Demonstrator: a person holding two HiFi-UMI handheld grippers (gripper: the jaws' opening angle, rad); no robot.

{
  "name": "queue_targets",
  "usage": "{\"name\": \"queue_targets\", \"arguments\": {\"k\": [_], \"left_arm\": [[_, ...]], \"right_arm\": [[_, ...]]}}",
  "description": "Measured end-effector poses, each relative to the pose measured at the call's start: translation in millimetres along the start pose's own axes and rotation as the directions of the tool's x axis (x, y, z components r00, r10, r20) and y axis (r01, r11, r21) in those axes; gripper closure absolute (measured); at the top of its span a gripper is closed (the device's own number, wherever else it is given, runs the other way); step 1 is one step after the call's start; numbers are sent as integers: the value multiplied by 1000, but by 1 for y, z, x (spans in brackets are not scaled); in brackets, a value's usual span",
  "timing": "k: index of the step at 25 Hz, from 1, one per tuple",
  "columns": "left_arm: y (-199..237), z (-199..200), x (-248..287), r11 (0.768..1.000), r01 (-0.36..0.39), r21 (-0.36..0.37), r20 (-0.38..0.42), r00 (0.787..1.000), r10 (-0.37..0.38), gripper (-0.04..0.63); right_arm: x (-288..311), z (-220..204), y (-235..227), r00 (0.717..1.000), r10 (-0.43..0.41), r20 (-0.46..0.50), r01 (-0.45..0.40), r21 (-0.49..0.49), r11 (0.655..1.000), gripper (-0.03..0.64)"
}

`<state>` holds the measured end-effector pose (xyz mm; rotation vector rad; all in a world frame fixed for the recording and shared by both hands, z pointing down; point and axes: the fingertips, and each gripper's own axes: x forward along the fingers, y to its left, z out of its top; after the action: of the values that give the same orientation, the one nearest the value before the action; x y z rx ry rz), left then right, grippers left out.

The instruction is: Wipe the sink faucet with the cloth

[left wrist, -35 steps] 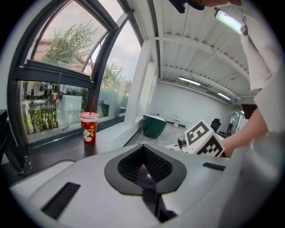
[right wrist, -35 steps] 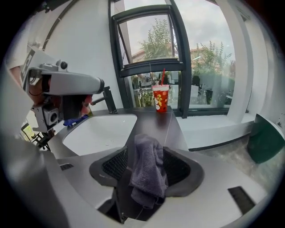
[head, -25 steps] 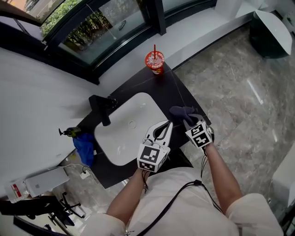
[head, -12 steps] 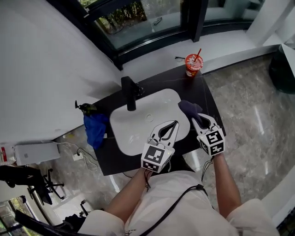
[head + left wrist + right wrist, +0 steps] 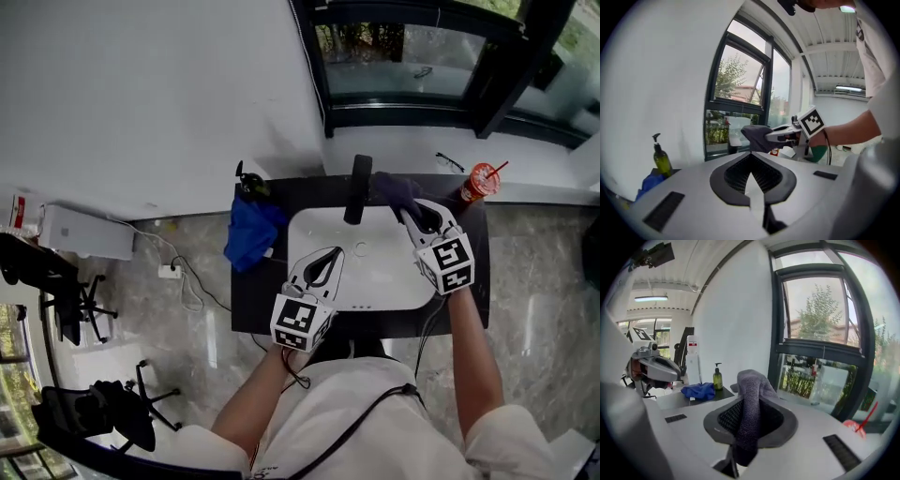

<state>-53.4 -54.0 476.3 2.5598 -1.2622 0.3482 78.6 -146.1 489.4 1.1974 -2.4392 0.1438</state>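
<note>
the right gripper [image 5: 409, 206] has its jaws clamped on the grey cloth [image 5: 392, 187], just beside the black faucet [image 5: 357, 187], maybe not touching it yet. the left gripper [image 5: 327, 258] is closed and empty over the sink [image 5: 375, 267]. best to press the loose fold on the spout and slide along it

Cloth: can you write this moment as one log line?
right tool shut on cloth | cloth beside faucet | left tool shut, empty
</note>
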Motion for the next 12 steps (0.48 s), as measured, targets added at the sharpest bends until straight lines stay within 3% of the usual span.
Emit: {"name": "queue_targets", "arguments": {"k": [6,12], "left_arm": [[43,-4,-35,990,-128,-57,19,991,130,603],[46,-3,-38,986,-149,-81,22,988,151,603]], "right_arm": [[63,45,-17,998,46,-52,-55,-202,978,555],[104,44,-22,988,58,-144,-105,-346,932,555]]}}
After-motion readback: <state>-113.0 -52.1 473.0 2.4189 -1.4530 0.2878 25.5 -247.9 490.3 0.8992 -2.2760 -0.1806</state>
